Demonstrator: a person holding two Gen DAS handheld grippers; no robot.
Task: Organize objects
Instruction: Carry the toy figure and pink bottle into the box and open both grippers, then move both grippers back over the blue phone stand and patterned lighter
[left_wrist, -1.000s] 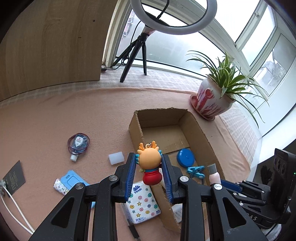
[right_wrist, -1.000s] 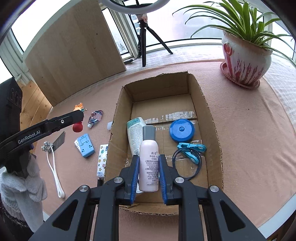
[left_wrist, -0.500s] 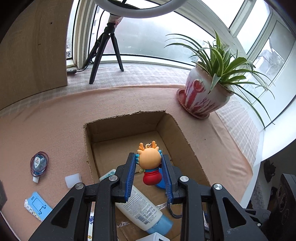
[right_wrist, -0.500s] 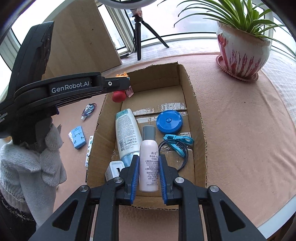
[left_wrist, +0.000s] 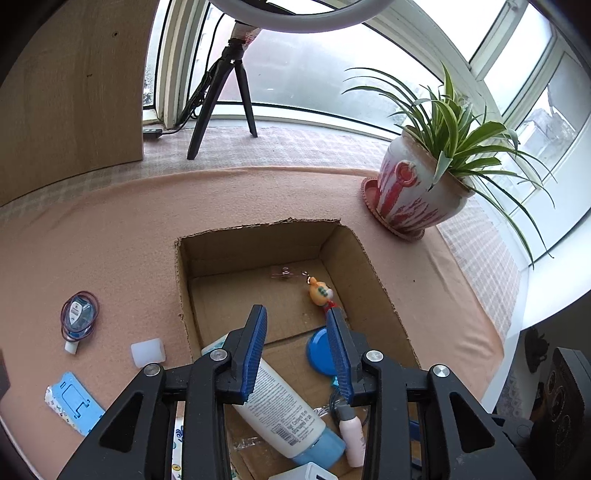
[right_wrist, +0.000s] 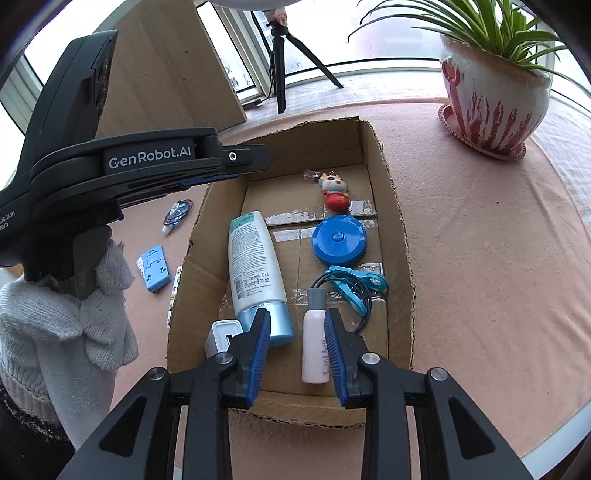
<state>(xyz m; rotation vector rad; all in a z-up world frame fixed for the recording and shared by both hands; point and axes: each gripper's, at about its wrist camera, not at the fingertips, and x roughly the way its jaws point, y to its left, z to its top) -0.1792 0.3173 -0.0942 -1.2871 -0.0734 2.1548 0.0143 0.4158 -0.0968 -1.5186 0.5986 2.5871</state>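
Both grippers hang over an open cardboard box (right_wrist: 400, 236) that stands on a pink cloth (right_wrist: 480, 240).

The left gripper (left_wrist: 297, 349) has its blue-padded fingers spread wide, and nothing is between them. In the right wrist view it reaches over the left wall of the box, held by a hand in a white knitted glove (right_wrist: 92, 306).

The right gripper (right_wrist: 297, 347) is also wide, with its fingers apart. A small pink bottle (right_wrist: 314, 332) with a grey cap lies on the box floor between them, close to the right finger; I cannot tell if the pad touches it.

A small dragon toy (right_wrist: 334, 192), orange with a red body, lies on the floor near the far right corner of the box, with its clear key clip (left_wrist: 282, 272) toward the far wall. Just in front of the toy is a round blue case (right_wrist: 339, 239). Closer still there are a light-blue clip (right_wrist: 356, 278) and a dark cord loop (right_wrist: 365, 295). A white tube with a blue cap (right_wrist: 255, 269) lies along the left side, and a white charger plug (right_wrist: 223, 334) is at the near left corner.

Outside the box, on the cloth at the left, lie a blue phone stand (left_wrist: 75, 400), a white block (left_wrist: 147, 352) and a correction tape inside a purple band (left_wrist: 78, 318). A potted spider plant (left_wrist: 424, 188) stands well beyond the far right corner of the box.
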